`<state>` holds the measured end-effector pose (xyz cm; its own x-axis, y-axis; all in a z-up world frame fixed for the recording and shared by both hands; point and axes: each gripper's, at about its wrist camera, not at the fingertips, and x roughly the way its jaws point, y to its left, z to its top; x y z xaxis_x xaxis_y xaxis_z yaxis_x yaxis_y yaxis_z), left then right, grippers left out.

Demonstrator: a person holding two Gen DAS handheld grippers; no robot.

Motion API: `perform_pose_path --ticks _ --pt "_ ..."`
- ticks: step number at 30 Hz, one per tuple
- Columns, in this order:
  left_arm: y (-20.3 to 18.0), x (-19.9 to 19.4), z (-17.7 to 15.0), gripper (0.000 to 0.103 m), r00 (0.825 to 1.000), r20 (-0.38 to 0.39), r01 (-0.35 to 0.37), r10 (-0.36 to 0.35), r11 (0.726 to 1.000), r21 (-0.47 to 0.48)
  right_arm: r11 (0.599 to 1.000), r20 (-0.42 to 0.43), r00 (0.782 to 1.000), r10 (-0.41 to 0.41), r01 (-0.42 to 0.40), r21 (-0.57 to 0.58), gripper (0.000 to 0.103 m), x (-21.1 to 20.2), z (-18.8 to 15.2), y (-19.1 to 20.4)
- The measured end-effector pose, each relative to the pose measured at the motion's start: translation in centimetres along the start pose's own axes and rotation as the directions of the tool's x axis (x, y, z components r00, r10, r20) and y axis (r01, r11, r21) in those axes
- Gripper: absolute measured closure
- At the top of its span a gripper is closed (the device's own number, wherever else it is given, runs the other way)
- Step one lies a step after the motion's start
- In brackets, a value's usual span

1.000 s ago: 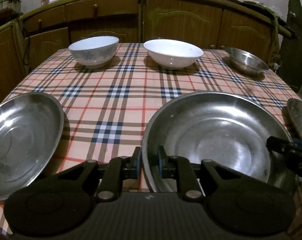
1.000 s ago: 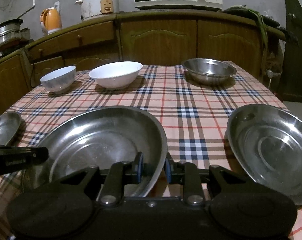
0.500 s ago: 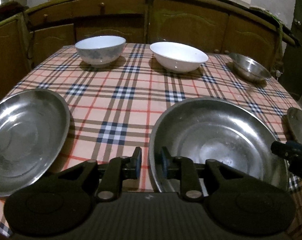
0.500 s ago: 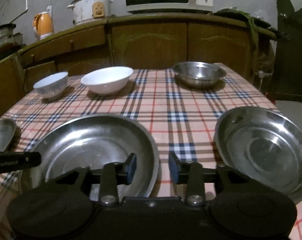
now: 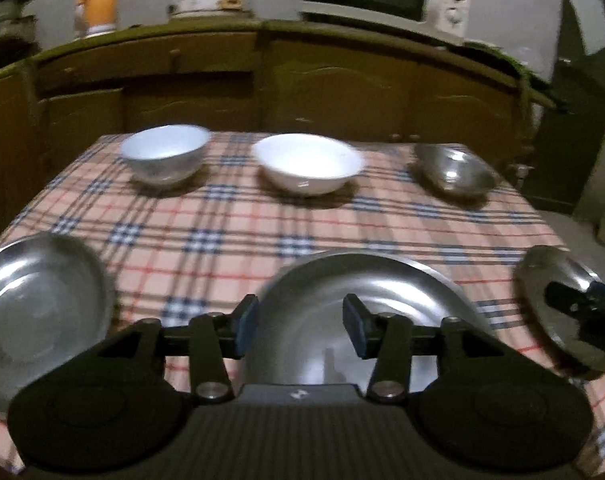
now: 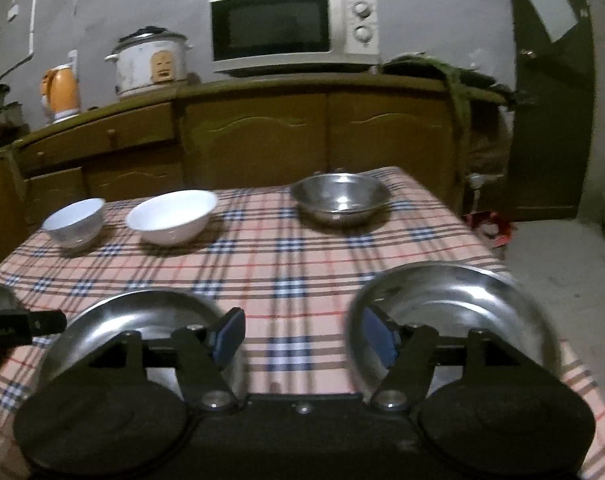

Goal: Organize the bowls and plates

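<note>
While the left gripper (image 5: 300, 326) hangs over the near rim of the middle steel plate (image 5: 366, 280), its jaws have just been opening and now stand partly apart, the blue pads clear of the metal and holding nothing. The right gripper (image 6: 302, 338) has also just been opening; its jaws stand wide, with only checked tablecloth (image 6: 286, 256) between them and nothing gripped.

Six dishes lie on that cloth: three steel plates and three bowls. Taking the middle steel plate as the mark, a second steel plate (image 5: 34, 300) lies to its left at the table edge, and a third steel plate (image 6: 462, 304) lies to its right, well apart from it. Beyond it, along the far edge, stands a row of three bowls: a small pale bowl (image 5: 164, 158) to the far left, a wide white bowl (image 5: 308, 164) almost straight behind, and a steel bowl (image 5: 454, 170) to the far right. None touches another.
</note>
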<state>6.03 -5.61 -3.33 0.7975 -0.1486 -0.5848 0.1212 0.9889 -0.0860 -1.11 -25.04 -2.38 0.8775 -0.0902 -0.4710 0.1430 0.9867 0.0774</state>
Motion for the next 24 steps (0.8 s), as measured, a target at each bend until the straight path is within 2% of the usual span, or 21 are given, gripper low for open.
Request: perform_pose_path --ticks 8,16,21,24 --pt "-6.8 1.3 1.0 0.05 0.991 -0.014 0.136 -0.135 0.987 0.089 0.993 0.001 0.994 -0.11 0.11 0.052 0.023 -0.9 0.3 -5.7" --pt "-12.7 3.5 1.3 0.047 0.976 -0.049 0.215 -0.21 0.967 0.139 0.969 -0.059 0.974 -0.221 0.226 0.102 0.023 0.7 0.4 -13.5" --pt "-15.9 5.6 1.4 0.047 0.97 -0.097 0.237 -0.223 0.958 0.16 0.957 -0.121 0.964 -0.238 0.253 0.139 0.023 2.2 0.0 -17.5" --pt "-17.1 7.1 1.5 0.047 0.966 -0.13 0.243 -0.225 0.958 0.15 0.957 -0.158 0.962 -0.222 0.246 0.154 0.023 3.4 -0.3 -19.2"
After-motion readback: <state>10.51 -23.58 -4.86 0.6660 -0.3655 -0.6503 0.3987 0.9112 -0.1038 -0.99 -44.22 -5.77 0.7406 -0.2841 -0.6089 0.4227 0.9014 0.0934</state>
